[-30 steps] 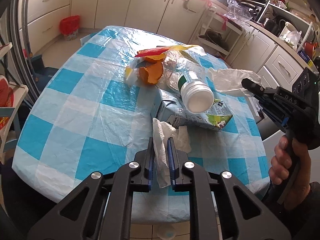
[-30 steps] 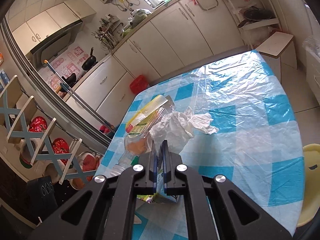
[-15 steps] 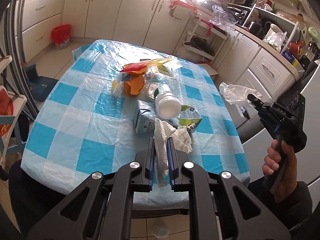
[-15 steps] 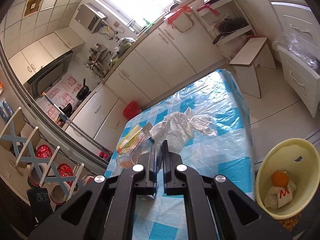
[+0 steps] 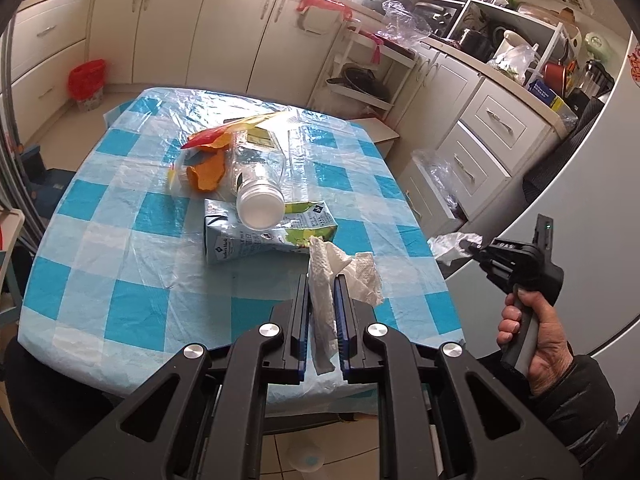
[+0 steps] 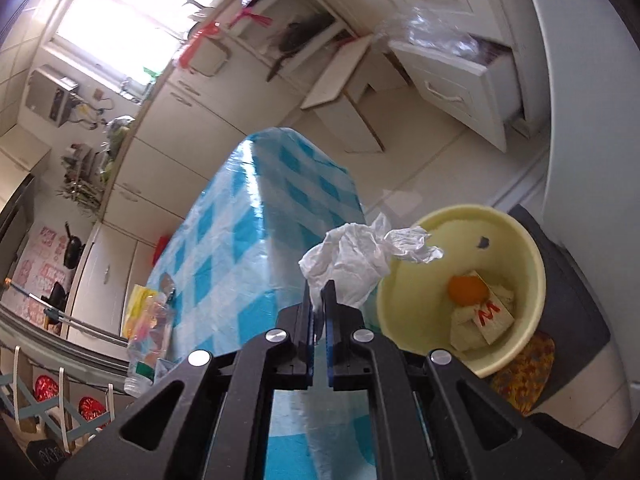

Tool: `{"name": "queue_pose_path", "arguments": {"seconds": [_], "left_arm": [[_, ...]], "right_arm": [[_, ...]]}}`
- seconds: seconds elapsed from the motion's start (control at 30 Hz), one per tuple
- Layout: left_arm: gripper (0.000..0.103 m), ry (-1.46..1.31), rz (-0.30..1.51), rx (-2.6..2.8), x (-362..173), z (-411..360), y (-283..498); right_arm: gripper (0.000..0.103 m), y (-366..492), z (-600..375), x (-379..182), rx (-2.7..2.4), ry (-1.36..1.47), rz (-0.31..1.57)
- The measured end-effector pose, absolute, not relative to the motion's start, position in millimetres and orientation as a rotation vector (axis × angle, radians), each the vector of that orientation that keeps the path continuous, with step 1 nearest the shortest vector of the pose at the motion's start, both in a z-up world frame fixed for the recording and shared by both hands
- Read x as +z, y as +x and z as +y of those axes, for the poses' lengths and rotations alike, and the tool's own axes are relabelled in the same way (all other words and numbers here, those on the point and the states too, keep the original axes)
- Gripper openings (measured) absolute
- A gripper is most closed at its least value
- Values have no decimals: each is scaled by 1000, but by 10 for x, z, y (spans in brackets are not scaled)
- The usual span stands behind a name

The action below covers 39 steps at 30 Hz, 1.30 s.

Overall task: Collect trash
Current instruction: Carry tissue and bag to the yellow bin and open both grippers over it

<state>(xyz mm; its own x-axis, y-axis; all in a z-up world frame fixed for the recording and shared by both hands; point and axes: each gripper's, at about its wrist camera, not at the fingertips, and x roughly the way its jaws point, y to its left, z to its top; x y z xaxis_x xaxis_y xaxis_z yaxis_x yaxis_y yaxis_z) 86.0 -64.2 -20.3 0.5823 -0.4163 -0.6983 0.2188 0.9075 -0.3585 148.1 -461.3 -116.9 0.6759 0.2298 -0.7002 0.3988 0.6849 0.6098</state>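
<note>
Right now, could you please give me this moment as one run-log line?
left gripper: shut on paper towel | right gripper: shut on crumpled tissue, beside yellow bin | carton, bottle: on table

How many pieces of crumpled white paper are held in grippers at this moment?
2. One paper towel is clamped in the left gripper above the table's near edge; one crumpled tissue is in the right gripper, beside the yellow bin. More may be hidden.

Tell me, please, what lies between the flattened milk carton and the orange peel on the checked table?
In the left wrist view, a clear plastic bottle with a white cap lies between them, its cap end resting on the milk carton and its body beside the orange peel.
</note>
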Motion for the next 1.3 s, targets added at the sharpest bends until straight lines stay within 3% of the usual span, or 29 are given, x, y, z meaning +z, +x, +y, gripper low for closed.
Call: {"name": "queue_pose_path", "arguments": {"seconds": [0.07,0.13,0.2,0.43,0.6,0.73,1.1,1.27,1.3], "left_arm": [[11,-243,869,-386,-172,-685,859],[11,-239,865,-399,-141,-738,862],[11,-233,859,-411,-116,-796,866],[11,-197,869,-471,-92,-1175,950],[11,-168,891,-541,-121,-1674,1095],[11,-140,904,-594,-171,-2171,1253],[14,-66,1073,-604,-943,-3567,1914],[45,-65,1118,-599,-1096,-3735,2090],[47,-64,1113,-593,-1088,-3724,2091]], "right_arm": [[5,1533,-4672,-1319,-148,852,907],[13,1558,-4710,-1448,-187,838,973],[45,1597,-4707,-1511,-223,825,1011],[56,1698,-4752,-1138,-244,695,982],[76,1717,-4747,-475,-162,504,787],[80,1628,-4902,-287,-173,505,632],[80,1625,-5250,-255,-154,743,544],[80,1661,-5201,-234,-129,741,547],[80,1654,-5196,-230,-128,741,544]]}}
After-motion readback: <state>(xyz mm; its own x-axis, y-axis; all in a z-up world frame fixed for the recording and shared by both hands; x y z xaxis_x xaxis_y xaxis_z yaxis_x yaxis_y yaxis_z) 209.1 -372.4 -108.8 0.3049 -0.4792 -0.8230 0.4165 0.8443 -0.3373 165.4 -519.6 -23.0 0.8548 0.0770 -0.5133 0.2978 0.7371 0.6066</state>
